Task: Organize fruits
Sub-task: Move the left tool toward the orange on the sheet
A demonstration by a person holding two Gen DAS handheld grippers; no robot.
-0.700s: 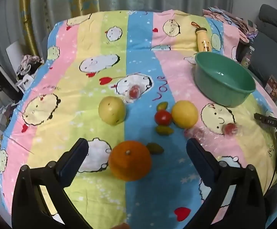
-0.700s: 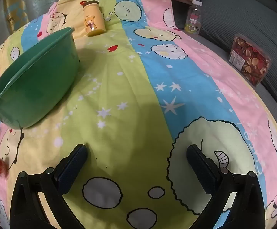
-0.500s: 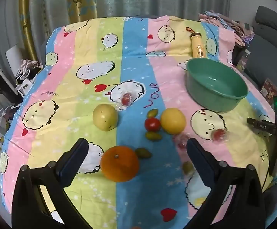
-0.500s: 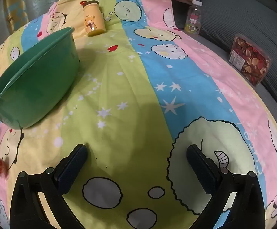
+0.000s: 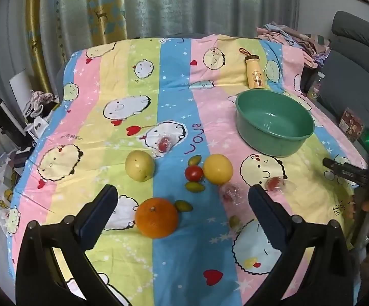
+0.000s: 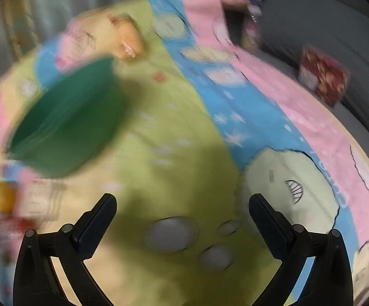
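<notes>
While both claws stand wide w/ nothing between the fingers, the left claw (image 5: 181, 199) hangs tilted down over the near part of the table's striped cartoon cloth (image 5: 174, 97), and an orange (image 5: 156, 217) lies on the cloth in the gap between its fingers, untouched. Just right of the orange sits a small green fruit (image 5: 183, 205); farther out are a red tomato (image 5: 194, 173) w/ two more small green ones beside it, touching or nearly touching a yellow citrus (image 5: 218, 168), and a pale green-yellow fruit (image 5: 139, 166) off to the left. A few small red fruits in clear wrap lie scattered around. The green basin (image 5: 274, 125) stands empty at far right, a yellow bottle (image 5: 255, 75) lying behind it. Right claw (image 6: 183, 205) is over bare cloth; its view is badly blurred, basin (image 6: 67, 122) at upper left, fruits smeared at the left edge.
</notes>
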